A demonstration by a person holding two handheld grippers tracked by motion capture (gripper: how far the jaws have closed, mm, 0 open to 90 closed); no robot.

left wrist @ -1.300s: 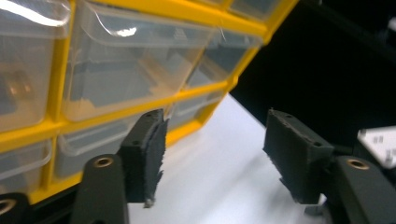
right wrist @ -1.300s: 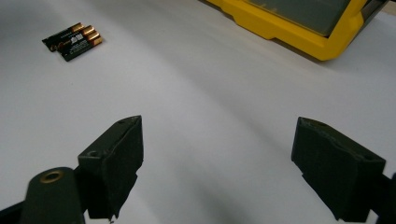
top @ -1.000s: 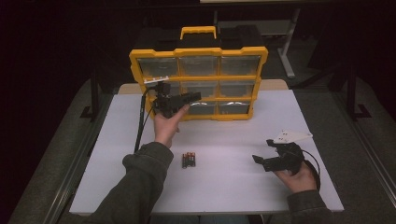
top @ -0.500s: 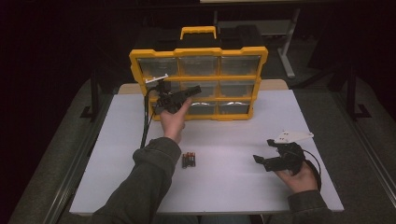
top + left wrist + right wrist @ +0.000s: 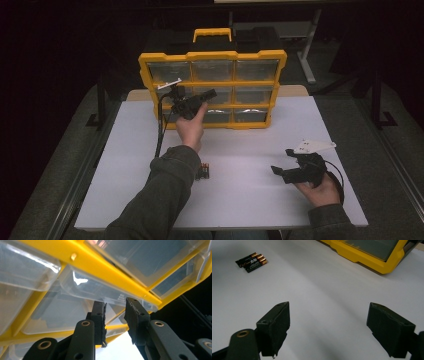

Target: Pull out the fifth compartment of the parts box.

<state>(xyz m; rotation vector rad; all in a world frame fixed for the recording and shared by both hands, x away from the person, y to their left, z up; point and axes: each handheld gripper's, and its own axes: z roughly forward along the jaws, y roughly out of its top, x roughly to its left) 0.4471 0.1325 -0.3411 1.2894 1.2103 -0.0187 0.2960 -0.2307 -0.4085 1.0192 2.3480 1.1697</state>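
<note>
The left gripper (image 5: 210,93), jaws just closing on a clear drawer's lip (image 5: 117,300) in the upright yellow organizer (image 5: 277,85) to pull it, while the right gripper (image 5: 278,171) rests wide apart above the table (image 5: 250,200) near the batteries (image 5: 252,260).

no readable text anywhere, batteries (image 5: 251,261) left of the yellow organizer (image 5: 372,255) carry small label print, too blurred to read, organizer drawers unlabelled
</note>
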